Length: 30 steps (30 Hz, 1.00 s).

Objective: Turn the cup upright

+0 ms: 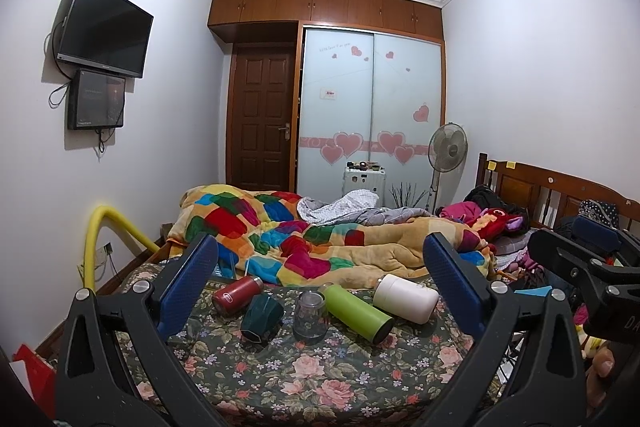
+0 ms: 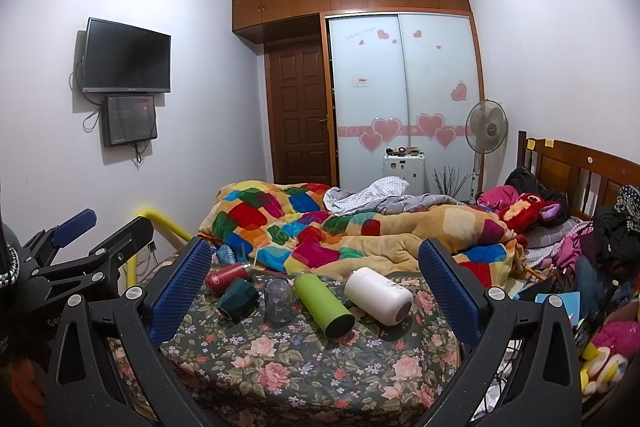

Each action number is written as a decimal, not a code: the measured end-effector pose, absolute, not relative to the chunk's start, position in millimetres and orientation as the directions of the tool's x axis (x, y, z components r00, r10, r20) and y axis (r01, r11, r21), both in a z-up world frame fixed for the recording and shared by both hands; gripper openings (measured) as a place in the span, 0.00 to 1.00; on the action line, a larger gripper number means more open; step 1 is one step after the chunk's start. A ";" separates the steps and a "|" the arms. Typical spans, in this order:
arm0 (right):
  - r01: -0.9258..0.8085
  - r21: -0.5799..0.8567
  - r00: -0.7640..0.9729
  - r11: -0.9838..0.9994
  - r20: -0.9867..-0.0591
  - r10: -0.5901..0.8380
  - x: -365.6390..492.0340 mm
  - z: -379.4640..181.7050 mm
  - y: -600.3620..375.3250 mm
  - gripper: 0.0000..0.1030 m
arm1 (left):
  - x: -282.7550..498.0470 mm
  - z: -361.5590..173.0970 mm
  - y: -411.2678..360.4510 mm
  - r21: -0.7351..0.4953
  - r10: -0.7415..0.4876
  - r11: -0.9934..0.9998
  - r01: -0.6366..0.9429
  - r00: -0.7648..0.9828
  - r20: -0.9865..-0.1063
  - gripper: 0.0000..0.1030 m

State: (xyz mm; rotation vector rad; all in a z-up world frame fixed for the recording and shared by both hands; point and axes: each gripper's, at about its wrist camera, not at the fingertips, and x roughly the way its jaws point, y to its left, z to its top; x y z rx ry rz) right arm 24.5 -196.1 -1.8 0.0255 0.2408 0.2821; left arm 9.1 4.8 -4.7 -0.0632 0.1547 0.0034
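Observation:
Several cups lie on a floral cloth (image 1: 320,379) on the bed: a red flask (image 1: 236,294) on its side, a dark green cup (image 1: 262,315) tipped over, a clear glass (image 1: 309,315) standing mouth down, a lime green bottle (image 1: 358,311) on its side, and a white cup (image 1: 406,298) on its side. They also show in the right wrist view: red flask (image 2: 226,278), dark green cup (image 2: 238,299), clear glass (image 2: 279,301), green bottle (image 2: 323,303), white cup (image 2: 378,295). My left gripper (image 1: 320,259) is open and empty, short of the cups. My right gripper (image 2: 316,259) is open and empty, likewise held back.
A colourful patchwork blanket (image 1: 304,239) is heaped just behind the cups. Clothes and plush toys (image 2: 560,227) pile at the right by the wooden headboard (image 2: 580,167). A yellow padded rail (image 1: 100,239) stands at the left. A fan (image 1: 448,147) and wardrobe (image 1: 372,107) are at the back.

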 end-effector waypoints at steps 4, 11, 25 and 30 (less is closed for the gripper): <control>-0.272 0.060 0.932 0.960 -0.231 0.278 24.0 -2.1 -197.1 1.00 | 8.3 -4.3 5.1 -0.063 -0.003 0.998 -0.006 0.988 -0.153 1.00; -0.273 0.061 0.932 0.960 -0.232 0.280 24.2 -2.1 -196.8 1.00 | 8.4 -4.1 4.6 -0.063 -0.003 0.998 -0.007 0.988 -0.153 1.00; -0.274 0.063 0.931 0.960 -0.234 0.281 25.8 -1.4 -196.2 1.00 | 8.3 -4.6 4.0 -0.062 -0.002 0.998 -0.008 0.988 -0.153 1.00; -0.274 0.059 0.928 0.960 -0.245 0.280 28.2 -4.5 -194.1 1.00 | 12.2 -6.3 4.5 -0.066 -0.001 0.998 -0.010 0.987 -0.161 1.00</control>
